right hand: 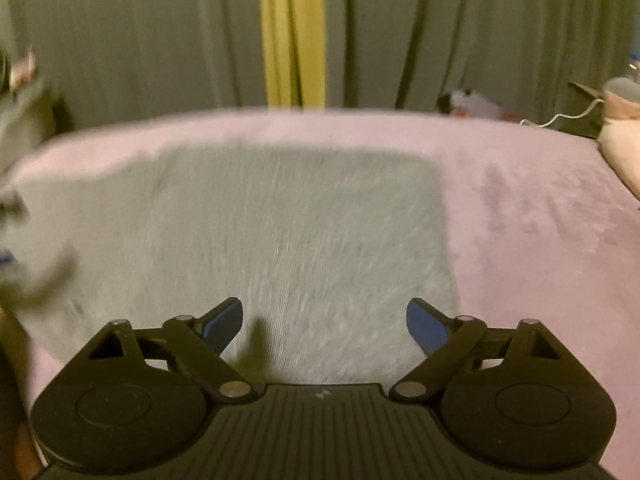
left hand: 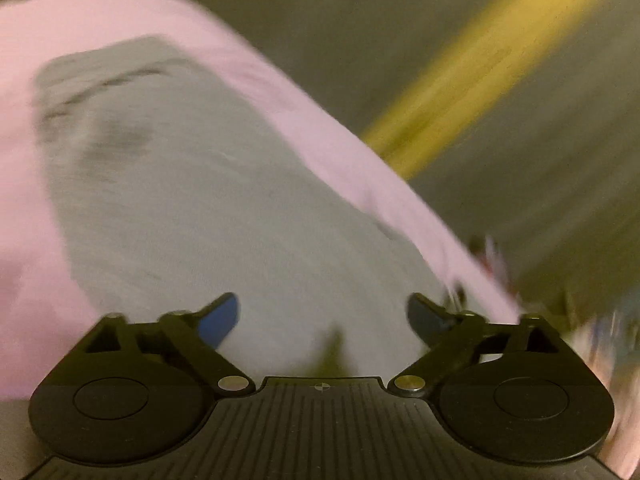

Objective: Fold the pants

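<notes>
1. Grey fabric, the pants, lies flat on the pink bed cover, already folded into a compact rectangle in the right wrist view, with its right edge and far corners fairly square.

2. The left gripper has its jaws spread wide and holds nothing; the grey cloth lies beyond and below the blue pads.

3. The right gripper is likewise released, jaws apart over the near edge of the pants, with nothing between them.

4. Both views are smeared by motion blur, so the exact line of the near hem and the number of layers cannot be read. A pinch aimed now could well take only the top layer, and lifting it would peel the fold open.

5. The cover beneath is soft. A jaw that dips too low would likely catch the pink cover with the pants and drag both out of place.

6. In the left wrist view the pants lie close to the bed's edge; a hard sideways pull may slide them toward it.

7. If the two grippers seize uneven points, the next fold would probably come out skewed.
</notes>
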The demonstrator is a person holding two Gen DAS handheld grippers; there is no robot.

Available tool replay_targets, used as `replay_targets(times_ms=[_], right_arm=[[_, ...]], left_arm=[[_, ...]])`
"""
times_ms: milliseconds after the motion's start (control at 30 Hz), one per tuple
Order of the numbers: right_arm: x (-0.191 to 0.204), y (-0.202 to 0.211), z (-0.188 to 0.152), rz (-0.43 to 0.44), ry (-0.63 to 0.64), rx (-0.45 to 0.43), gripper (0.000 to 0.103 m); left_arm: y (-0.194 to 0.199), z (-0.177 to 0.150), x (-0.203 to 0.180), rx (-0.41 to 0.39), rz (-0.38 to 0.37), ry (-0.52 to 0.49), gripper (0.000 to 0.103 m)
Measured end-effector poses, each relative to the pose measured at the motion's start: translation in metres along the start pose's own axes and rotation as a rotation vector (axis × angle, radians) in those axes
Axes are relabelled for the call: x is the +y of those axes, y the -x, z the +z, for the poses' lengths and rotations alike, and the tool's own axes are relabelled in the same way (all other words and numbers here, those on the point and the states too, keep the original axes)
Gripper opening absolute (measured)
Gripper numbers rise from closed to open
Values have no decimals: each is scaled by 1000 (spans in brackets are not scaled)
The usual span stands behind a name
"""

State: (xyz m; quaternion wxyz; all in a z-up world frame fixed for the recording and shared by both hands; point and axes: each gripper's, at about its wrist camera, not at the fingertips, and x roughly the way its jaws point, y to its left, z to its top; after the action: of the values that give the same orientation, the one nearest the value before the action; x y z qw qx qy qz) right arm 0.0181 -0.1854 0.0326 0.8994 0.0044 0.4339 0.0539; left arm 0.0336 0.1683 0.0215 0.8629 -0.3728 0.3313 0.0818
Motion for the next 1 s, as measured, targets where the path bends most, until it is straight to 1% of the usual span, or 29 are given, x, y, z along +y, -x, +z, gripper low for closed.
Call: replay_targets(times_ms=[67, 133, 200, 267, 300, 367, 433, 500, 600, 667, 733, 800, 833, 900, 933, 967, 1000], right_arm=[[10, -10, -1, -12, 45, 57, 92], [13, -12, -3, -16, 54, 67, 98], [13, -13, -4, -7, 48, 71, 99], [11, -11, -4, -1, 32, 73, 99], [10, -11, -4, 1, 24, 75, 99], [10, -13, -3, 0, 17, 80, 99], [12, -13, -3, -7, 19, 82, 99], [14, -14, -2, -14, 24, 84, 99], [16, -13, -2, -15, 21, 84, 99], [13, -13, -2, -13, 12, 83, 99], [13, -13, -2, -14, 10, 81, 99], [14, -14, -2, -18, 13, 79, 99], [14, -14, -2, -19, 14, 79, 99], [14, -14, -3, -19, 12, 78, 99], [14, -14, -3, -19, 12, 78, 99], [14, -14, -3, -19, 13, 78, 99], [13, -14, -3, -19, 15, 78, 99]], left_arm=[[10, 20, 32, -49, 22, 124, 97], [21, 37, 60, -92, 34, 197, 97], [29, 49, 80, -130, 69, 215, 97], [34, 62, 97, -149, 142, 193, 98], [33, 65, 101, -154, 158, 185, 98], [28, 72, 117, -134, 147, 210, 98], [20, 76, 134, -98, 99, 257, 98], [15, 79, 146, -89, 82, 265, 98], [4, 86, 147, -91, 77, 236, 98], [-8, 90, 147, -87, 58, 245, 98], [-14, 95, 150, -100, 42, 264, 90], [-20, 93, 150, -99, 50, 275, 66], [-21, 92, 153, -105, 43, 274, 63], [-22, 86, 157, -129, 16, 262, 57], [-22, 84, 159, -137, 9, 259, 57], [-23, 83, 161, -140, 3, 266, 58], [-25, 84, 161, -138, 1, 270, 65]])
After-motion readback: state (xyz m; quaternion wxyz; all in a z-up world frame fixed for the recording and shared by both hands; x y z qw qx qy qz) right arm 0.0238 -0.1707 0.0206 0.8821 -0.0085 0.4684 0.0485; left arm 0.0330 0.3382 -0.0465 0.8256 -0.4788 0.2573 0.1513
